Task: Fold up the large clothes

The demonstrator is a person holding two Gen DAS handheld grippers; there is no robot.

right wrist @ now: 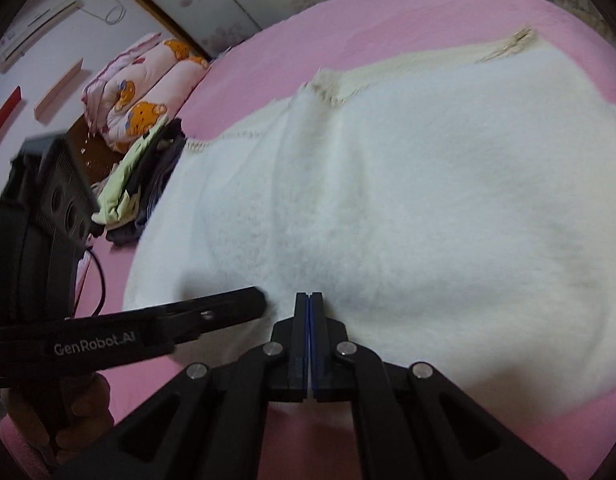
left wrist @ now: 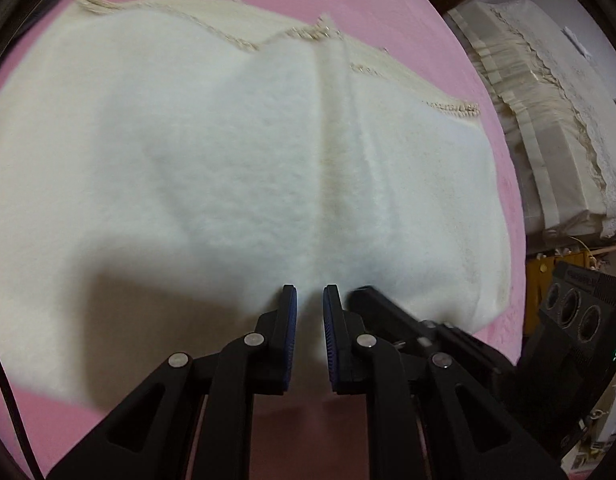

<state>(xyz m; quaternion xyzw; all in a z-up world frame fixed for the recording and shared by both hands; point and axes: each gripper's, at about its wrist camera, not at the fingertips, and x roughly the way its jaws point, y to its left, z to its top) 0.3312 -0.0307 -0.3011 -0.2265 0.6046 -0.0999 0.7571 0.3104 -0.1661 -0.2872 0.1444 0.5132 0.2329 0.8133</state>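
Observation:
A large white fleecy garment lies spread over a pink bed, its cream knitted side and fringe trim showing along the far edge; it also fills the right wrist view. My left gripper is at the garment's near edge with the jaws a small gap apart and white fabric between them. My right gripper is shut on the near edge of the garment, with a thin strip of fabric between the pads. The two grippers are side by side; the right one shows in the left wrist view and the left one in the right wrist view.
The pink bed extends beyond the garment. A stack of folded clothes and a bear-print quilt lie at the bed's left edge. A white covered mattress or furniture stands to the right of the bed.

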